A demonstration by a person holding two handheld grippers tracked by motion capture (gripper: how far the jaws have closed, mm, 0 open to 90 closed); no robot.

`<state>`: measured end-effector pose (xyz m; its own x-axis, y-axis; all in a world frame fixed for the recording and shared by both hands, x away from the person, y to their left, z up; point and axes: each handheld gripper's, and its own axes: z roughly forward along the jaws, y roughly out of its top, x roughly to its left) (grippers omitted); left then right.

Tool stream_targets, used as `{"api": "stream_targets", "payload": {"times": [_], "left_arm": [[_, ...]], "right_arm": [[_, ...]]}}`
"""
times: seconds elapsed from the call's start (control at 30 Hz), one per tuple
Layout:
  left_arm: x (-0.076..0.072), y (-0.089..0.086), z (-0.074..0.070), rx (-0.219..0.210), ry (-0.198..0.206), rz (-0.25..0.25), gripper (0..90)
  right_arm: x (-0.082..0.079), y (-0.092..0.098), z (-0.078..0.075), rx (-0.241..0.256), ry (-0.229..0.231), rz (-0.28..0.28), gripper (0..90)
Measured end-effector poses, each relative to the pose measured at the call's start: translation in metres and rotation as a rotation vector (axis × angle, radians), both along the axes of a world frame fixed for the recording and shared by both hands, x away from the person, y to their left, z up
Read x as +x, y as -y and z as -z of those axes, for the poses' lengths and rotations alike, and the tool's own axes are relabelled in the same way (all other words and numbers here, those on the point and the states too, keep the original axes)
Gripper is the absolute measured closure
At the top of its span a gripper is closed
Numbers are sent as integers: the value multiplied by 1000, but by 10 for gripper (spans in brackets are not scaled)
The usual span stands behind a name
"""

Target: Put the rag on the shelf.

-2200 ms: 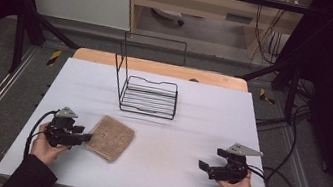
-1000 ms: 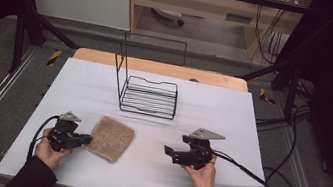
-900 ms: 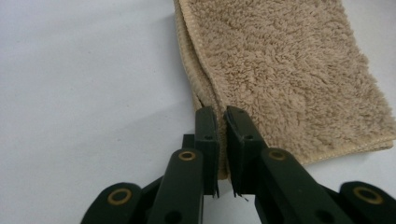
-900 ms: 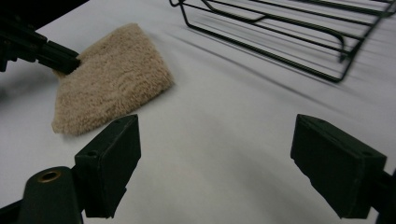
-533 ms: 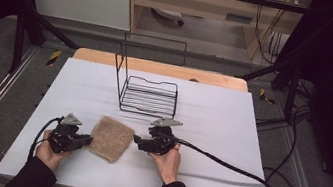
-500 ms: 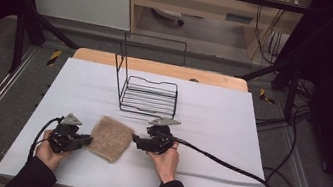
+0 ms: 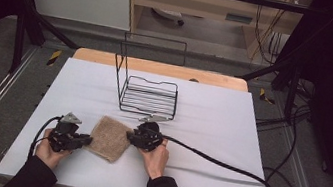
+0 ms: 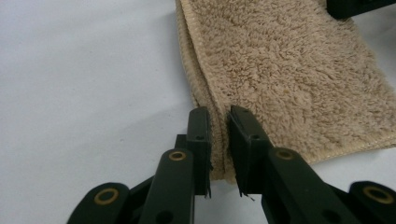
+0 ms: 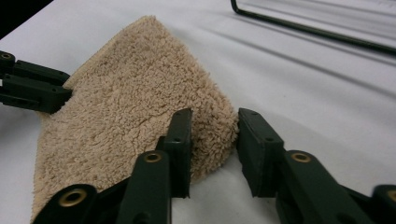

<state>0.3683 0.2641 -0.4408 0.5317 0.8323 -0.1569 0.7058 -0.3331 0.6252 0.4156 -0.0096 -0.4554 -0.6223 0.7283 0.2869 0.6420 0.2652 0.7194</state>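
A folded tan towel (image 7: pixel 109 137) lies flat on the white table (image 7: pixel 229 129) near its front left. My left gripper (image 7: pixel 85 140) is at the towel's left edge. In the left gripper view its jaws (image 8: pixel 219 112) are pinched on the towel's (image 8: pixel 289 70) folded edge. My right gripper (image 7: pixel 133 138) is at the towel's right corner. In the right gripper view it stands open (image 9: pixel 215 116), with the towel's (image 9: pixel 126 93) corner between its jaws and a gap to the right-hand jaw.
A black wire rack (image 7: pixel 149 96) with a tall back frame stands just behind the towel; its wire (image 9: pixel 308 28) crosses the top of the right gripper view. The right gripper's cable (image 7: pixel 224 163) trails off the table's right side.
The right gripper has travelled left across the table from the front right to the towel's right corner. The left gripper has stayed at the towel's left edge.
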Motion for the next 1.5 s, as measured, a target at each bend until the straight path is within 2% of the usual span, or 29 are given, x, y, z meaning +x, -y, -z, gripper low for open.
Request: {"api": "stream_targets", "payload": {"times": [0.2, 0.33, 0.47, 0.57, 0.7, 0.73, 0.8, 1.0, 1.13, 1.27, 1.3, 1.37, 1.43, 1.47, 1.5], "left_arm": [[1, 0, -2, -4, -11, -7, 825], [1, -1, -3, -16, -23, -8, 838], [-2, -1, -9, -67, -48, 5, 842], [-8, 7, -13, -102, -57, 22, 841], [-17, 27, -13, -96, -52, 40, 829], [-17, 27, -13, -96, -52, 40, 824], [-20, 38, -11, -88, -43, 48, 808], [-20, 39, -13, -29, 32, 37, 703], [-10, 35, -22, -4, 87, 23, 557], [10, 33, -31, 18, 99, 25, 394], [10, 33, -31, 18, 99, 25, 378], [25, 36, -34, 26, 112, 17, 355], [37, 39, -33, 24, 109, 7, 335], [37, 39, -33, 24, 109, 7, 334], [47, 42, -31, 17, 102, -5, 335]], "right_arm": [[1, -2, 2, 27, -30, 6, 804], [-2, 0, -4, 35, -31, 15, 834], [-5, 5, -16, 44, -22, 9, 838], [-7, 10, -27, 16, -13, 4, 838], [-8, 17, -37, -52, -17, -6, 837], [-7, 19, -38, -67, -17, -5, 837], [-5, 23, -37, -90, -15, -1, 834], [1, 30, -15, -114, 21, 4, 805], [-1, 32, -7, -105, 54, 7, 764], [-2, 34, -10, -117, 92, -1, 699], [-3, 35, -11, -110, 101, -3, 674], [-5, 38, -15, -87, 122, -1, 619], [-6, 42, -17, -77, 131, 0, 560], [-7, 44, -18, -69, 135, 0, 528], [-8, 47, -20, -65, 134, 0, 502]]}}
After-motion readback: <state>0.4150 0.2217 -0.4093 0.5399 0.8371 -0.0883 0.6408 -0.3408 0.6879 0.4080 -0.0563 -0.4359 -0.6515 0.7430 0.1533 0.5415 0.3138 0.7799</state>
